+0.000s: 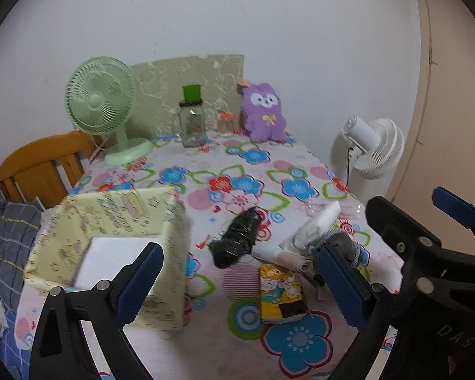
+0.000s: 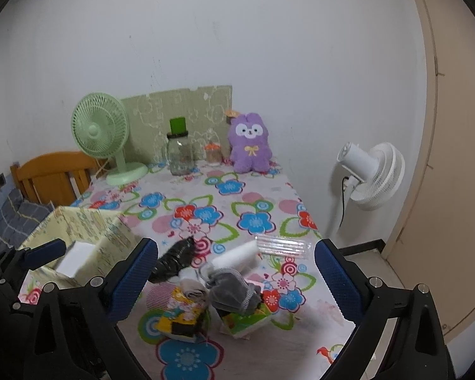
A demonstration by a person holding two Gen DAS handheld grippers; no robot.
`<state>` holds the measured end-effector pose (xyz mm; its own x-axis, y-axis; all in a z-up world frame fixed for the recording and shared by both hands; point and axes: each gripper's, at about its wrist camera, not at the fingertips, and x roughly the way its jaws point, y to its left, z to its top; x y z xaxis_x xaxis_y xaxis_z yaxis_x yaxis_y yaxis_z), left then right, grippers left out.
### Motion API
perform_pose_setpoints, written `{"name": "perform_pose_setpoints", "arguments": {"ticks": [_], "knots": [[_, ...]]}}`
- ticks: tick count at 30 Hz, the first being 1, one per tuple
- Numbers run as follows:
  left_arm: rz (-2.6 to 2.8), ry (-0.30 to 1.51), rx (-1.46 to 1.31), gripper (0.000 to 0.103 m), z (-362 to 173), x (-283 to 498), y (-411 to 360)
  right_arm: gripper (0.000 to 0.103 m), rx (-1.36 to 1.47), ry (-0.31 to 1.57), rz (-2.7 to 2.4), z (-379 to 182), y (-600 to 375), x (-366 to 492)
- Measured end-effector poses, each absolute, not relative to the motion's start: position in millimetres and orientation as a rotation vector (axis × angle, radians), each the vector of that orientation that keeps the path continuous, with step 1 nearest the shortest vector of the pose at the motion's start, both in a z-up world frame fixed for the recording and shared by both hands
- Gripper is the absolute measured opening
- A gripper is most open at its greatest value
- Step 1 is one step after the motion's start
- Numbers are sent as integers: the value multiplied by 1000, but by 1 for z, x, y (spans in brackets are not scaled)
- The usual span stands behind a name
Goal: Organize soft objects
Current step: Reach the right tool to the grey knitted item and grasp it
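A pile of soft things lies near the table's front: a black plastic bundle [image 1: 237, 240] [image 2: 177, 259], a grey sock [image 1: 342, 243] [image 2: 234, 294], rolled white cloth [image 1: 278, 253] [image 2: 193, 285] and a white sponge block [image 1: 319, 221] [image 2: 237, 256]. A yellow fabric box [image 1: 110, 221] [image 2: 88, 231] stands at the left with a white block [image 1: 117, 259] [image 2: 76, 256] inside. A purple plush [image 1: 262, 114] [image 2: 250, 142] sits at the far wall. My left gripper [image 1: 242, 281] hovers open beside the box. My right gripper [image 2: 234, 278] hangs open above the pile, holding nothing.
A yellow cartoon packet [image 1: 281, 294] [image 2: 180, 316], a green tissue pack [image 2: 247, 319] and a clear plastic packet [image 2: 285, 245] lie by the pile. A green fan [image 1: 101, 101], a glass jar [image 1: 191, 123] and a small container [image 1: 226, 123] stand at the back. A white fan [image 1: 373, 148] and a wooden chair [image 1: 41, 164] flank the table.
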<state>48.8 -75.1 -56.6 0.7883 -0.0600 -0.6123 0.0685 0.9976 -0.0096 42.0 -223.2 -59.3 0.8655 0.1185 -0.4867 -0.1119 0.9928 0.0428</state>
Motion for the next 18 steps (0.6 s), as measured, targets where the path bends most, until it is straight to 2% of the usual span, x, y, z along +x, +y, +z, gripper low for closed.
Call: {"name": "perform_pose_setpoints", "arguments": {"ticks": [18], "knots": [[-133,799,45,96,-113,84,-98,95,61,693,152,-127,-231,91]]}}
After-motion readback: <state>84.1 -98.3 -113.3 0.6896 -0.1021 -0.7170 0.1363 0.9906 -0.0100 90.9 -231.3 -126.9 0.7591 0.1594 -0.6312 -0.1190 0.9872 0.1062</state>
